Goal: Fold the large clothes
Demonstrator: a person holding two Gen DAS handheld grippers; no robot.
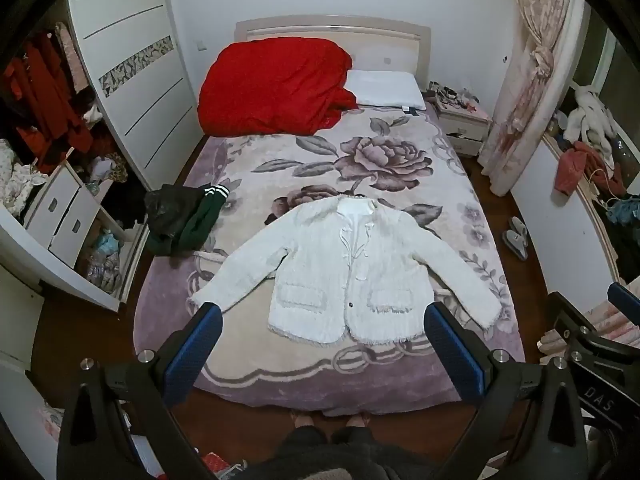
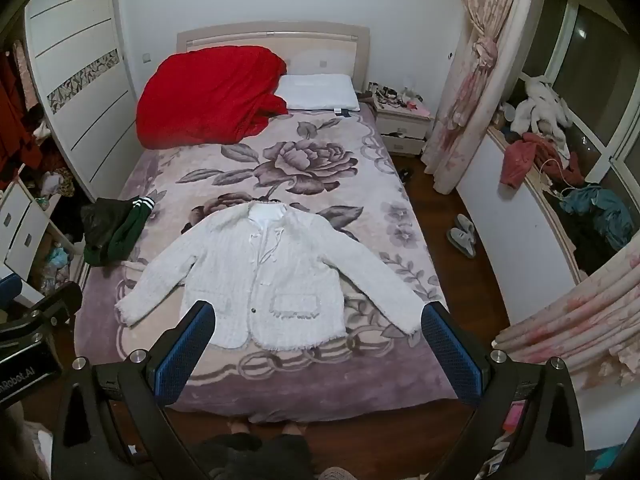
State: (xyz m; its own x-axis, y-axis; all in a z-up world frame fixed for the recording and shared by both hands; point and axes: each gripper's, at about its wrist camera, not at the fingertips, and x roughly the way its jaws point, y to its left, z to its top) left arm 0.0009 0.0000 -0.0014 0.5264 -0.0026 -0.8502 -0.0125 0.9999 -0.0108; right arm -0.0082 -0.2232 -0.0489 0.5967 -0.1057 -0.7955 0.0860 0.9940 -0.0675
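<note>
A white fuzzy jacket (image 1: 344, 268) lies flat, front up, sleeves spread, on the near half of the bed's floral blanket (image 1: 360, 160); it also shows in the right wrist view (image 2: 264, 272). My left gripper (image 1: 324, 316) is open and empty, held high above the foot of the bed, near the jacket's hem. My right gripper (image 2: 320, 314) is open and empty at a similar height, a little to the right. The right gripper's body shows at the edge of the left wrist view (image 1: 592, 336).
A dark green and black garment pile (image 1: 180, 220) lies at the bed's left edge. A red duvet (image 1: 272, 84) and white pillow (image 1: 388, 90) sit at the head. An open wardrobe (image 1: 60, 140) stands left, a nightstand (image 1: 464, 120), slippers (image 1: 516, 236) and a cluttered sill (image 2: 560, 160) right.
</note>
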